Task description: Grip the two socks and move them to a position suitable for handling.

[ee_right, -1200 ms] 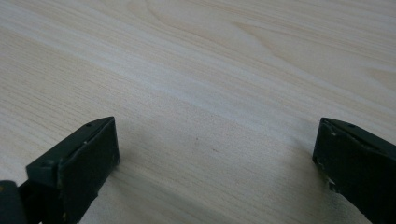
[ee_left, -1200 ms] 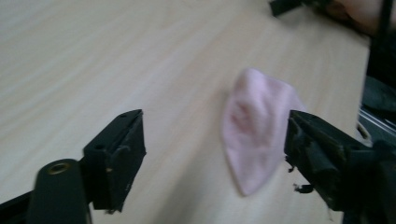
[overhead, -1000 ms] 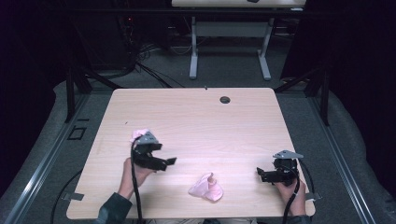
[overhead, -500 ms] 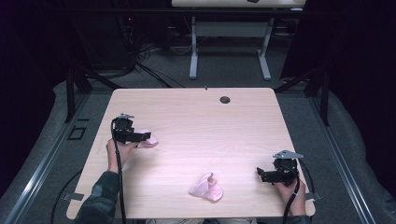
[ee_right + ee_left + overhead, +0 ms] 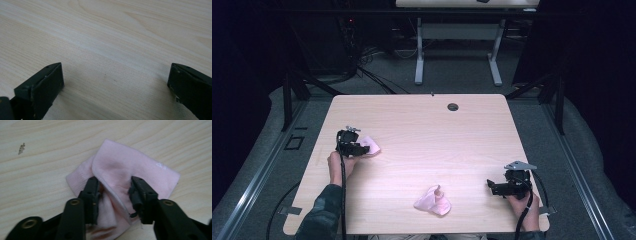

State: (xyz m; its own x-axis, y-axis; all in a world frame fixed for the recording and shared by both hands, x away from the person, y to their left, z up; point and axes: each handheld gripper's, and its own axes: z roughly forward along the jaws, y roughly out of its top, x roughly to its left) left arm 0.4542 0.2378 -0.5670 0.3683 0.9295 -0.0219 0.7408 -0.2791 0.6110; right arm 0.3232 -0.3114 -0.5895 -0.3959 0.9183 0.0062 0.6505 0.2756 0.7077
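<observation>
Pink sock (image 5: 130, 170), one of two: lies flat and partly folded on the left side of the light wood-grain table (image 5: 422, 125), a little nearer the far edge than the near one; in the left gripper view its long axis runs diagonally, with a small white mark near one end. Second pink sock (image 5: 432, 200): crumpled in a heap near the near edge, about mid-width, one part sticking upward. Table: rounded corners, a dark round grommet (image 5: 453, 106) near the far edge; stands on grey carpet in a dark room, with cables on the floor and a white-legged table frame (image 5: 457, 50) beyond. Left gripper (image 5: 113, 192): jaws parted around a raised fold of the first sock, one on each side, touching the fabric but not closed on it; held by the left hand (image 5: 339, 164), forearm in a dark patterned sleeve coming in from the near edge. Right gripper (image 5: 493, 187): near the right near corner, pointing left, jaws wide apart just above bare wood, well apart from both socks; held by the right hand (image 5: 523, 207).
</observation>
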